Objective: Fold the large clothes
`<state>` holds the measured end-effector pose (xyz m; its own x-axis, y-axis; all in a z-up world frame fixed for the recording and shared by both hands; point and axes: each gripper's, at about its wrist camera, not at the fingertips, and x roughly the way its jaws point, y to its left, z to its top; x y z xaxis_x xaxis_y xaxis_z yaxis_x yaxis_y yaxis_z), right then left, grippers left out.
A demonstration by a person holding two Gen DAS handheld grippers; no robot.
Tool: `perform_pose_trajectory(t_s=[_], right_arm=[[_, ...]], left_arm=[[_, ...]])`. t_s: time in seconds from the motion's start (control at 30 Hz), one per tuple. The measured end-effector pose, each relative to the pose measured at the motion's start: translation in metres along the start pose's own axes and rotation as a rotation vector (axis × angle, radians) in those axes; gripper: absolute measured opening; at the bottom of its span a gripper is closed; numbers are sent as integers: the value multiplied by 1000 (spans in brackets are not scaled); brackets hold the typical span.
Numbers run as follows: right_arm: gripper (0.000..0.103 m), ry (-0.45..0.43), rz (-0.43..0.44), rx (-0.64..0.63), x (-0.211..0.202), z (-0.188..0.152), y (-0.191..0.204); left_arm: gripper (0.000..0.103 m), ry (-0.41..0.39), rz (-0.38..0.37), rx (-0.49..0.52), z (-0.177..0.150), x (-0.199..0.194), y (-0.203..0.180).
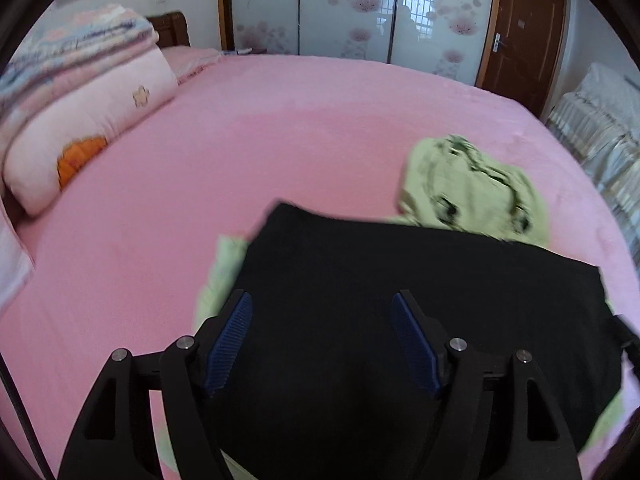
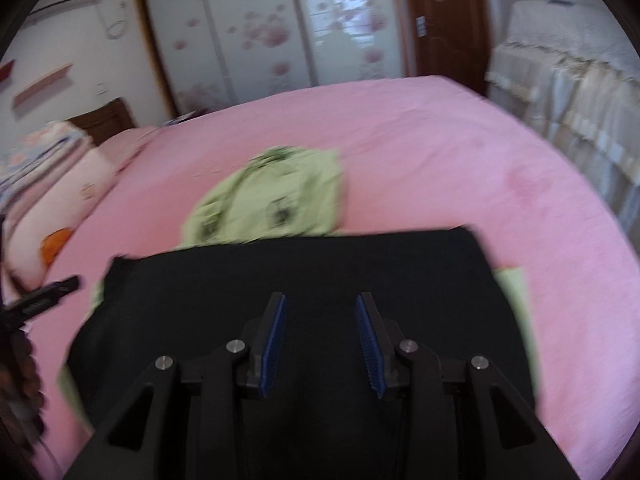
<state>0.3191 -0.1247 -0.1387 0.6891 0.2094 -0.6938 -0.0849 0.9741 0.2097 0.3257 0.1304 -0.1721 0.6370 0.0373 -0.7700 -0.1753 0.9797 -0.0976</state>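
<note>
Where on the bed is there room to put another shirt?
Bare pink sheet lies between the pillow and the black cloth, and beyond the green garment toward the wardrobe. It is crowded near the grippers, where black cloth overlaps green.

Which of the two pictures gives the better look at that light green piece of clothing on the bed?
The right wrist view: the green garment lies nearly centred beyond the black cloth, though blurred. The left wrist view shows it off to the right, partly behind the black cloth.

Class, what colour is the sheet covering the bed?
Pink bed sheet, clearest in the left wrist view.
</note>
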Motion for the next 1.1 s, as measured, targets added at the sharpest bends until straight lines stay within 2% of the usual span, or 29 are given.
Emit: perform_pose_trajectory(t_s=[0.07,0.13,0.2,0.27,0.4,0.47,0.53,0.57,0.6,0.63,0.67,0.73,0.77,0.83,0.9,0.93,1.03,1.1], right_arm=[[36,10,45,-29,6,-20,29],[36,38,52,-65,16,-38,46],[36,81,24,-110,29,-59,54],[36,94,-28,-141,35,-71,45],[34,73,-130,-124,22,-84,-4],[35,59,-261,-92,9,-88,-43],[36,64,-331,-16,-2,-92,-81],[34,64,-341,35,-9,-94,-103],[30,64,-326,70,-16,-95,-117],[25,61,-314,107,-26,-96,-131],[18,61,-297,123,-32,-96,-136],[18,67,-290,150,-44,-94,-141],[22,66,-301,161,-51,-93,-140],[24,57,-310,188,-65,-89,-140],[26,37,-268,230,-81,-86,-141],[30,25,-254,251,-88,-85,-142],[55,-5,-253,297,-110,-89,-147],[59,-13,-251,322,-122,-100,-152]], left_arm=[[71,0,-13,-27,-26,-5,-11],[71,13,5,-30,-51,0,-19],[71,33,56,-4,-70,8,-25],[71,44,105,20,-85,19,-21],[74,16,169,43,-93,22,3],[75,17,203,50,-90,25,24],[75,19,218,62,-86,28,39],[75,18,217,76,-85,27,44],[79,17,236,84,-84,28,46],[89,20,282,88,-84,27,51],[90,24,298,77,-83,25,56],[90,54,271,23,-78,21,70],[90,70,259,-1,-76,18,76],[90,89,244,-48,-71,7,88],[90,79,225,-64,-69,-8,94],[90,71,218,-68,-69,-17,97],[90,58,189,-76,-69,-41,102],[90,64,162,-85,-76,-54,104]])
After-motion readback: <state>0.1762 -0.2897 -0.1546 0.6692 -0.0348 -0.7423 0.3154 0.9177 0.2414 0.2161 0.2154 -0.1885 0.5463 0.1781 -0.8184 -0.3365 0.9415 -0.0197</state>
